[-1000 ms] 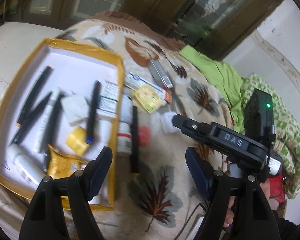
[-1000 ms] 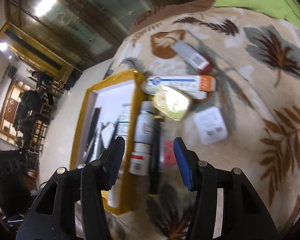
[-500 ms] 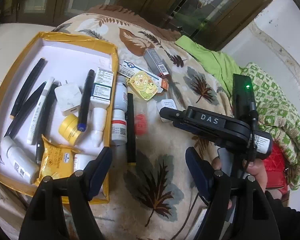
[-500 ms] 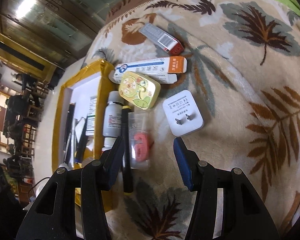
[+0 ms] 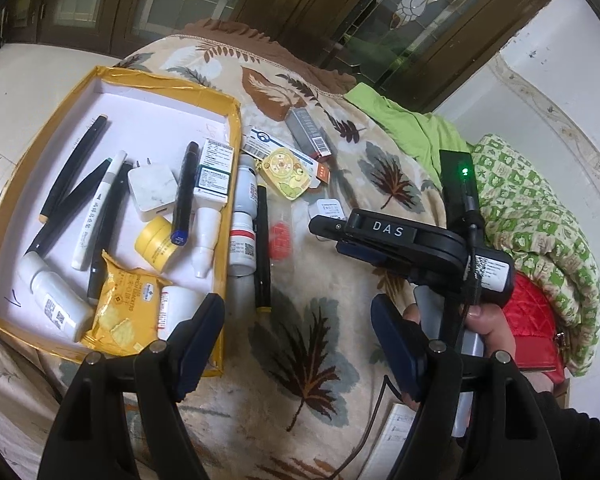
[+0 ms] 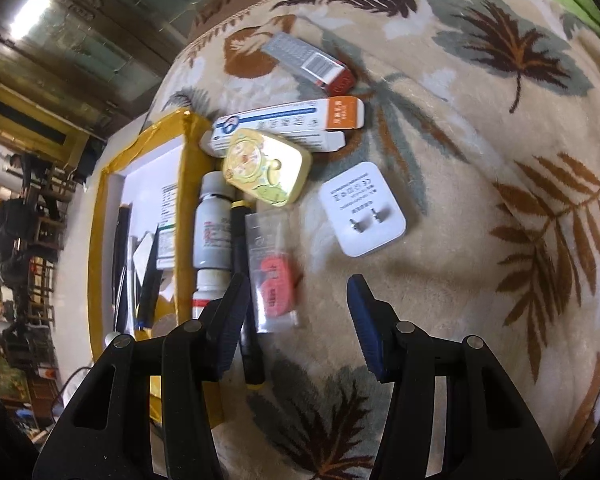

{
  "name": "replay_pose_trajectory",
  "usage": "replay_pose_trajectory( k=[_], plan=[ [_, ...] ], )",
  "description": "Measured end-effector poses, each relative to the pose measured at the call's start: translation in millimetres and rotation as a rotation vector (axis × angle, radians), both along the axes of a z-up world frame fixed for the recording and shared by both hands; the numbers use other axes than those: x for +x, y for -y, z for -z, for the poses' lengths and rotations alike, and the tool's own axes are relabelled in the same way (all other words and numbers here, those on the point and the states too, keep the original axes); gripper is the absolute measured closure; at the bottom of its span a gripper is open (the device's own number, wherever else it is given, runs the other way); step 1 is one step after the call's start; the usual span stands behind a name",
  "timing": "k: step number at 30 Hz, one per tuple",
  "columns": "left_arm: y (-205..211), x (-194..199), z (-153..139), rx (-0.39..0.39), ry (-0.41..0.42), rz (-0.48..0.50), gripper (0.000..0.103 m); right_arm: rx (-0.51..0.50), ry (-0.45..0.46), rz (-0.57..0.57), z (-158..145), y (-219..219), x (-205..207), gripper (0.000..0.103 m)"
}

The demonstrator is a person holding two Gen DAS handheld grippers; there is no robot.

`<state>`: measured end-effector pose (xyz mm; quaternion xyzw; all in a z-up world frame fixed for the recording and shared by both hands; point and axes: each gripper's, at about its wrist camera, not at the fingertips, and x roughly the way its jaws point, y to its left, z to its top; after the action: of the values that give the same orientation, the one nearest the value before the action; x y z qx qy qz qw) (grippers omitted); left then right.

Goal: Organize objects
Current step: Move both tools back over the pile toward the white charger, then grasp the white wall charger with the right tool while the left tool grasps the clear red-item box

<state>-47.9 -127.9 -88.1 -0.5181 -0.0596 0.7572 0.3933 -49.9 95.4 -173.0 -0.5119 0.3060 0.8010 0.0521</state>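
Right gripper (image 6: 296,312) jaws held wide above the clear packet (image 6: 274,268), presumably lined up for pickup. Packet lies on blanket (image 6: 460,160), outside yellow tray (image 5: 228,184). Left gripper (image 5: 300,336) jaws wide, empty.

Left wrist view: taken from above and behind the left gripper (image 5: 298,336), facing down over the yellow tray (image 5: 228,184) and leaf-patterned blanket (image 5: 312,344). Right wrist view: set nearer, low over the blanket (image 6: 480,128). Shared by both: yellow tin (image 5: 286,174) (image 6: 266,170), white charger (image 6: 362,208), tray edge (image 6: 184,184).
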Motion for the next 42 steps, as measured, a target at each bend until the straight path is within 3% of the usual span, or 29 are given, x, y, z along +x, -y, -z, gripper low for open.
replay_pose_trajectory(
  k=[11,18,23,27,33,37,39,40,42],
  plan=[
    [-15.0,1.0,11.0,-0.046,0.007,0.012,0.027,-0.059,-0.005,-0.013,9.8,-17.7,5.7,0.052],
    [-14.2,-4.8,20.3,0.000,0.020,-0.025,0.027,-0.082,-0.068,-0.108,0.8,-31.2,11.9,0.052],
    [-6.7,-13.5,32.4,0.027,0.076,-0.065,0.027,-0.123,-0.108,-0.080,-1.7,-50.2,21.3,0.052],
    [-6.7,-15.2,26.9,0.050,0.054,-0.077,0.027,-0.123,-0.099,-0.082,4.5,-51.3,20.8,0.052],
    [-13.5,-16.9,26.9,0.044,0.039,-0.077,0.027,-0.013,-0.118,-0.100,0.4,-47.9,-2.5,0.052],
    [-21.7,-13.7,21.2,0.010,-0.011,-0.063,0.027,0.135,-0.076,-0.134,11.1,-37.7,-20.5,0.052],
    [-25.8,-13.1,20.4,0.012,-0.007,-0.052,0.027,0.161,-0.058,-0.162,19.1,-35.3,-26.3,0.052],
    [-28.8,-12.8,20.3,0.006,-0.012,-0.047,0.027,0.174,-0.044,-0.171,22.1,-34.6,-26.6,0.059],
    [-37.2,-12.7,20.8,-0.013,-0.023,-0.037,0.027,0.212,-0.051,-0.179,21.7,-33.2,-23.7,0.061]
  ],
)
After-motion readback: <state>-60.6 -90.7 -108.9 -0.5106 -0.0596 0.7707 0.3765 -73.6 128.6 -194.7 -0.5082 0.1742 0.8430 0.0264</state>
